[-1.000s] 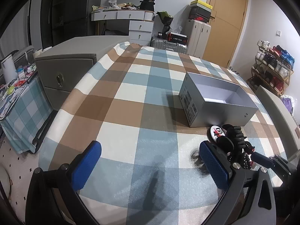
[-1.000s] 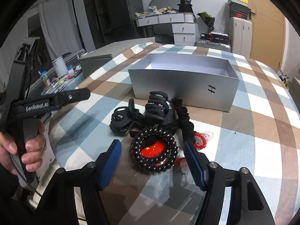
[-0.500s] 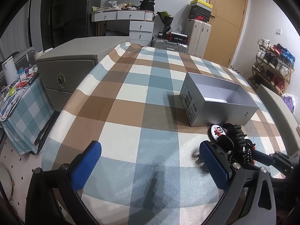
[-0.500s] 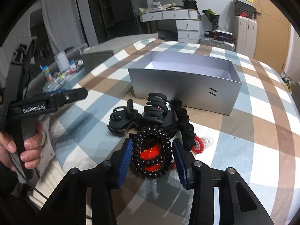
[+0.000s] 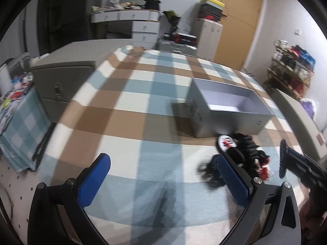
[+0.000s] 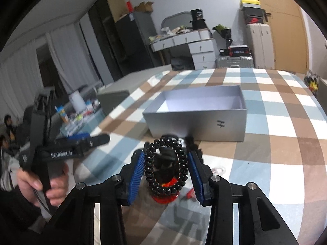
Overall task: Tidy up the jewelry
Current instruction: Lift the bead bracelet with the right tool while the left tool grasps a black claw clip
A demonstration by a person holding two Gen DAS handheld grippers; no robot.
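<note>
Gripping black bead bracelet [image 6: 166, 166] between pads, right claw [image 6: 166, 178]; silver box [image 6: 196, 122] beyond. Left claw [image 5: 163, 183] spread wide.

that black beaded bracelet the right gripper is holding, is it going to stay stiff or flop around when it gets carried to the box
Probably floppy: the black beaded bracelet is a loop of separate round beads, squeezed into a tall oval between the right gripper's blue pads, so it deforms easily. The glossy beads may slip. It looks light, so a gentle grip should carry it to the open silver cardboard box.
</note>
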